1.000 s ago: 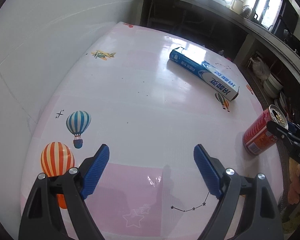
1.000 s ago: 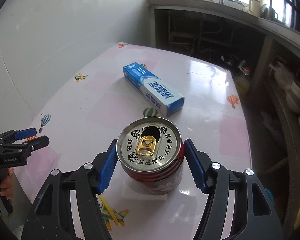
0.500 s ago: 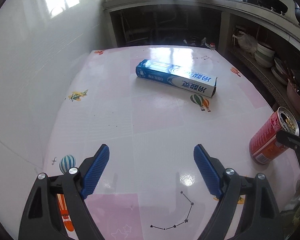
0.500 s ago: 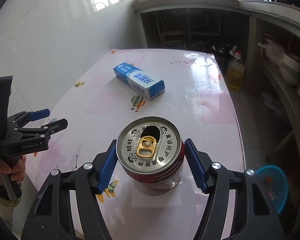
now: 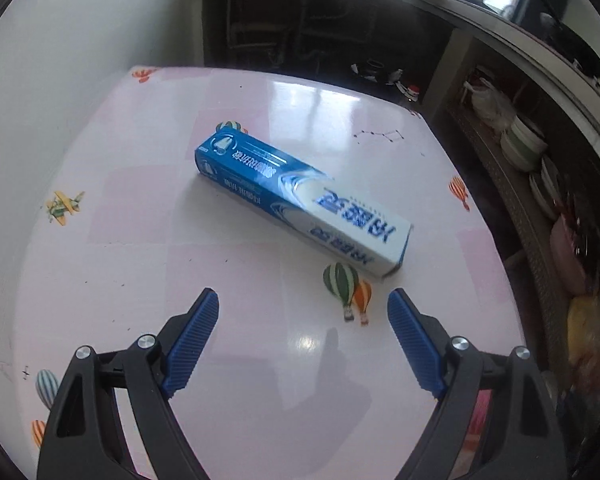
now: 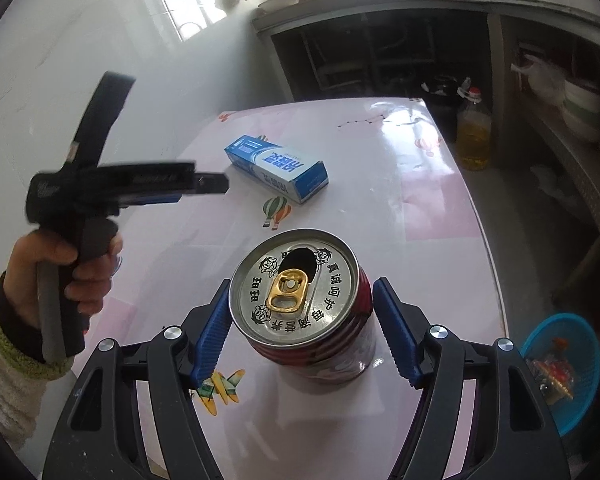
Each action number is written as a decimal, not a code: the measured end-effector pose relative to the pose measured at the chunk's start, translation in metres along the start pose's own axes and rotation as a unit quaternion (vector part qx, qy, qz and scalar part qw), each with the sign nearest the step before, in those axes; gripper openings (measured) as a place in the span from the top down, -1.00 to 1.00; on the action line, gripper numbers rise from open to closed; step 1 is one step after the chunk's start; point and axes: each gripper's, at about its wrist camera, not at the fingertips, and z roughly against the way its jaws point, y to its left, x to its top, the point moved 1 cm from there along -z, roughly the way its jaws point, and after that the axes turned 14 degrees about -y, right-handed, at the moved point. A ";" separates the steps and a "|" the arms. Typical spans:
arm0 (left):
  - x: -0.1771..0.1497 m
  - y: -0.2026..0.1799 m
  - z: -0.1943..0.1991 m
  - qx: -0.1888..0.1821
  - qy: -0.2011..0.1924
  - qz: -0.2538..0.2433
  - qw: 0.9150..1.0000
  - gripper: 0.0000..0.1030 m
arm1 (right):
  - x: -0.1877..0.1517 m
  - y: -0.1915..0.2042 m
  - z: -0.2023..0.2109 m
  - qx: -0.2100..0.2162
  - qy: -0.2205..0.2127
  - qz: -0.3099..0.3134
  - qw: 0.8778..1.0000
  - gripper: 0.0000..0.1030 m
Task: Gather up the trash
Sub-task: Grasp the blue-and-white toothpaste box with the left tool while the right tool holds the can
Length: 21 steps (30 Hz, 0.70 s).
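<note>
**Kitchen counter, two grippers over trash items**

Pink patterned counter [image 5: 140, 200] set against a white wall on the left, with dark shelving at the far end and a blue basket [image 6: 560, 364] on the floor to the right.

Right gripper [image 6: 302, 308]: pointed down at a slant over the near part of the counter. A red drink can [image 6: 320, 344] stands upright between its blue fingers [image 6: 396, 332], with its silver top, gold pull tab and open mouth facing the camera. The jaws are opening. The right finger stands clear of the can wall with a visible gap; the left finger [image 6: 212, 332] sits very close to the can's rim, and whether it touches cannot be told. The can rests on the counter.

Left gripper [image 5: 303, 304]: tilted steeply down over the counter, with its blue fingers [image 5: 192, 340] spread wide and nothing between them. In the right wrist view it shows blurred at the left, held by the left hand [image 6: 60, 276] on its grip, with a fuzzy green-and-white sleeve [image 6: 4, 344] at the wrist.

Blue and white toothpaste box [image 5: 300, 200]: lies flat near the middle of the counter, farther off than both grippers, set at a diagonal, with its near end just beyond the left gripper's right finger. A balloon print [image 5: 346, 284] sits between the box and the fingertips.
</note>
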 end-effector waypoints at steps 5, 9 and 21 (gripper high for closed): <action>0.038 0.005 -0.057 0.012 0.043 0.125 0.991 -0.63 | 0.001 -0.006 0.003 0.001 -0.003 -0.012 1.000 -0.30; 0.049 0.014 -0.090 0.071 0.060 0.189 0.977 -0.63 | 0.002 -0.012 0.006 0.002 -0.005 -0.023 1.000 -0.30; 0.045 -0.010 -0.116 0.131 0.032 0.085 0.987 -0.61 | 0.005 -0.025 0.014 0.004 -0.013 -0.044 0.999 -0.30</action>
